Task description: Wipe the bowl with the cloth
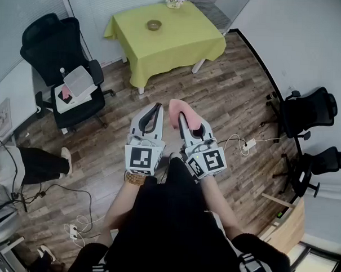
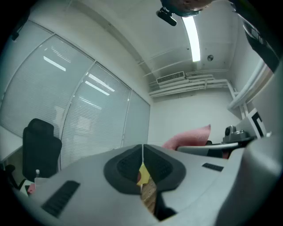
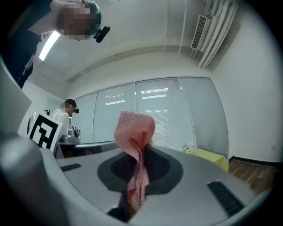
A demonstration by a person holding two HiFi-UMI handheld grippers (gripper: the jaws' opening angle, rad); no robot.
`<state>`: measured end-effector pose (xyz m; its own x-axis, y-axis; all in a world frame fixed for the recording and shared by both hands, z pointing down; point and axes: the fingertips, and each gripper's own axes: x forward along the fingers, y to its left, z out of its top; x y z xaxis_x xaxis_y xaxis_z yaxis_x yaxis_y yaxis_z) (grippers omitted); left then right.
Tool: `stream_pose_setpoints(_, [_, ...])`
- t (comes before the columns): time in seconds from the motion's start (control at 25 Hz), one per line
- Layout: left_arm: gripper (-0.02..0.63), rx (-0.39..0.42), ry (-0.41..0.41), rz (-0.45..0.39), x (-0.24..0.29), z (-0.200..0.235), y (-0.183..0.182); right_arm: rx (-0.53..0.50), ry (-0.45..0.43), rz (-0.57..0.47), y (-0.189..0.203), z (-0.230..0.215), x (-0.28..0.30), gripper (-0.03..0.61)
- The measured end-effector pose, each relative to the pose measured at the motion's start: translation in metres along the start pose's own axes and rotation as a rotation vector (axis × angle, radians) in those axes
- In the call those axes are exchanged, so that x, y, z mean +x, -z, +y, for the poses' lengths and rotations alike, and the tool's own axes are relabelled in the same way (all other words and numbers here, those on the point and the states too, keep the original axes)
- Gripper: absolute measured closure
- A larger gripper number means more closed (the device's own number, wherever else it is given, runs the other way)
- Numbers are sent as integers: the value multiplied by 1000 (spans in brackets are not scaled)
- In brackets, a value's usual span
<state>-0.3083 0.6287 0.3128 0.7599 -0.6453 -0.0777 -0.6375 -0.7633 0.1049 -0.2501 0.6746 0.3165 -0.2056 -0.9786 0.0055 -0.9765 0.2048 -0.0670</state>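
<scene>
A small brown bowl (image 1: 154,25) sits on the yellow-green tablecloth of a table (image 1: 180,40) at the far end of the room. My right gripper (image 1: 182,117) is shut on a pink cloth (image 1: 180,110), which sticks up past its tips; in the right gripper view the cloth (image 3: 135,132) hangs pinched between the jaws. My left gripper (image 1: 155,108) is shut with nothing in it, its jaws meeting in the left gripper view (image 2: 142,155). Both grippers are held level side by side in front of the person, well short of the table.
A black office chair (image 1: 63,71) with a box on its seat stands at the left. Two more black chairs (image 1: 309,113) are at the right wall. Cables and power strips (image 1: 248,145) lie on the wooden floor. Another person's leg (image 1: 42,163) shows at the left edge.
</scene>
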Motion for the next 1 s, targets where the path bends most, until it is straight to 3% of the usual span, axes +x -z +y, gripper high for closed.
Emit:
stream_pose_setpoints(0.36, [596, 27, -23, 48, 49, 10, 20, 31, 3, -16, 13, -55, 35, 554])
stream_pose_setpoints(0.52, [596, 50, -73, 88, 94, 29, 33, 58, -90, -46, 14, -86, 71, 546])
stream_pose_setpoints(0.72, [595, 66, -108, 126, 163, 43, 39, 95, -144, -49, 15, -144, 118, 546])
stream_pose_setpoints(1.0, [595, 21, -178, 191, 235, 50, 67, 170, -166, -2, 29, -237, 158, 546])
